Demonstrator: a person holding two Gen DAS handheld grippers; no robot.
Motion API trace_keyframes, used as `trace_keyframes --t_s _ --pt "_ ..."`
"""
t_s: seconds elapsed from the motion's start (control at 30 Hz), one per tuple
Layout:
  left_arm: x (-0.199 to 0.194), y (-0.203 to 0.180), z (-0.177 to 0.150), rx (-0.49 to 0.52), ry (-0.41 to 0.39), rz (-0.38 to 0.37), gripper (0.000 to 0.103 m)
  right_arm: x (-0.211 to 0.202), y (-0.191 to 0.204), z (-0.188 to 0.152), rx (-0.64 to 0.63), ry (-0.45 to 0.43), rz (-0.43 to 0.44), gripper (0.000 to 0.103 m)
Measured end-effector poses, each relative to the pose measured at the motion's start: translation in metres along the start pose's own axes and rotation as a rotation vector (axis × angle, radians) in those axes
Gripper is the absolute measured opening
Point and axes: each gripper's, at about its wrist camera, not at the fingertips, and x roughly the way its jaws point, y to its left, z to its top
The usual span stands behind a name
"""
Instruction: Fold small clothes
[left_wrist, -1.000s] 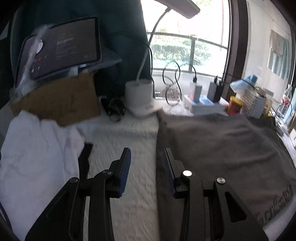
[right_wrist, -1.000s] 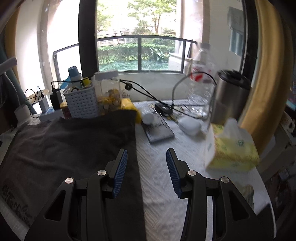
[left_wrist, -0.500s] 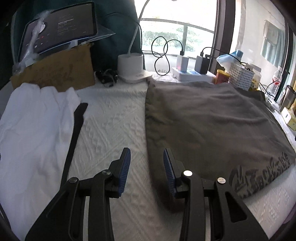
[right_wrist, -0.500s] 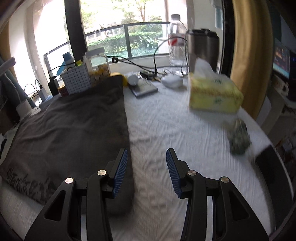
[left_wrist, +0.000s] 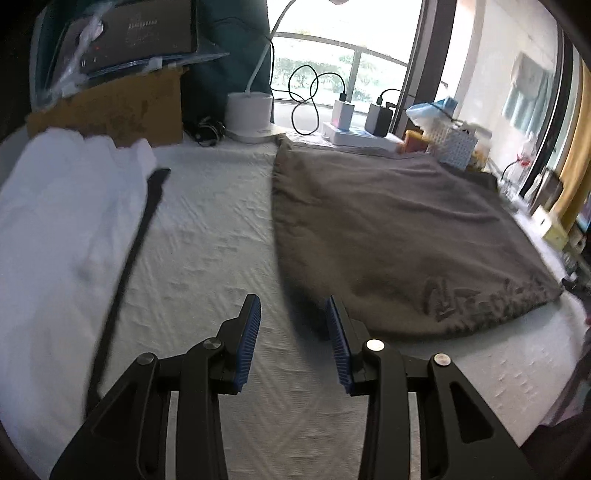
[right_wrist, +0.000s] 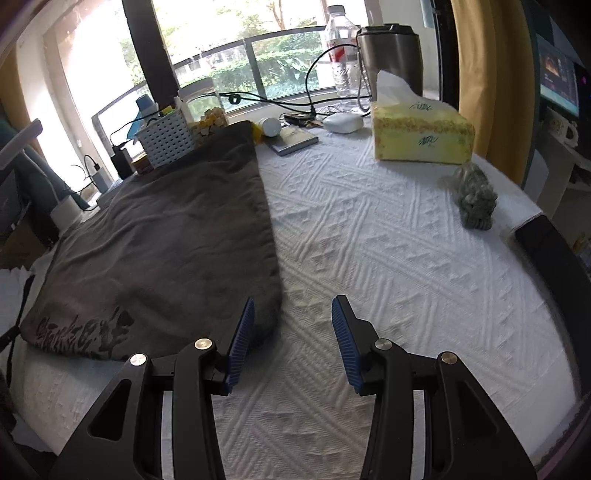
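grey garment (left_wrist: 388, 236) flat on white textured cloth (left_wrist: 207, 236), near corners free | left gripper (left_wrist: 293, 339) and right gripper (right_wrist: 291, 334) each part-open, empty, at a near corner | white clothes (left_wrist: 55, 221) left, tissue box (right_wrist: 421, 133) right, basket (right_wrist: 166, 140) crowding far edge

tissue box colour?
Pale yellow with green print; the tissue box shows best in the right wrist view.

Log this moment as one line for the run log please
task: fold small clothes | left gripper: open, empty, at grey garment's near left corner | right gripper: open, empty, at its near right corner | garment: flat on tablecloth
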Motion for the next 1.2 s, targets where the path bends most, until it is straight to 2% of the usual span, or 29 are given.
trace_keyframes --t_s 0.1,0.33,0.43,0.5,0.77,0.8,0.83,0.87,0.97,1.0,1.03,1.07,1.1,1.2 --pt "0.012 -0.004 -0.004 0.003 0.043 0.013 0.036 0.005 0.006 -0.004 -0.005 0.016 0.029 0.047" --pt "0.003 0.012 0.0 -0.052 0.031 -0.011 0.036 0.005 0.007 -0.004 -0.001 0.018 0.052 0.046" --pt "-0.001 0.021 0.0 -0.076 0.023 0.022 0.036 0.007 0.007 -0.003 -0.001 0.02 0.048 0.046" --pt "0.003 0.023 -0.001 -0.084 0.048 0.042 0.036 0.009 0.01 -0.002 -0.012 0.023 0.039 0.046" --pt "0.014 0.005 0.001 -0.071 0.06 -0.027 0.036 0.011 0.015 -0.001 -0.029 0.028 0.029 0.046" --pt "0.016 0.003 0.001 -0.069 0.064 -0.03 0.036 0.011 0.016 -0.001 -0.034 0.029 0.027 0.045" --pt "0.018 0.002 0.001 -0.065 0.068 -0.029 0.036 0.012 0.017 -0.001 -0.037 0.032 0.027 0.035" --pt "0.018 0.001 0.001 -0.061 0.065 -0.027 0.036 0.013 0.019 -0.002 -0.044 0.034 0.024 0.032" --pt "0.019 0.0 0.002 -0.057 0.065 -0.037 0.036 0.016 0.025 -0.003 -0.07 0.039 0.024 0.029" --pt "0.019 -0.001 0.002 -0.055 0.063 -0.038 0.036 0.017 0.028 -0.004 -0.08 0.044 0.028 0.023" --pt "0.02 -0.003 0.002 -0.046 0.062 -0.042 0.035 0.017 0.03 -0.004 -0.09 0.043 0.023 0.021" --pt "0.02 -0.005 0.002 -0.033 0.06 -0.046 0.027 0.018 0.032 -0.004 -0.103 0.046 0.021 0.02" --pt "0.02 -0.01 0.002 -0.007 0.061 -0.065 0.005 0.018 0.033 -0.004 -0.107 0.049 0.028 0.015" --pt "0.021 -0.018 0.002 0.028 0.064 -0.067 0.001 0.017 0.033 -0.004 -0.117 0.045 0.032 0.011"
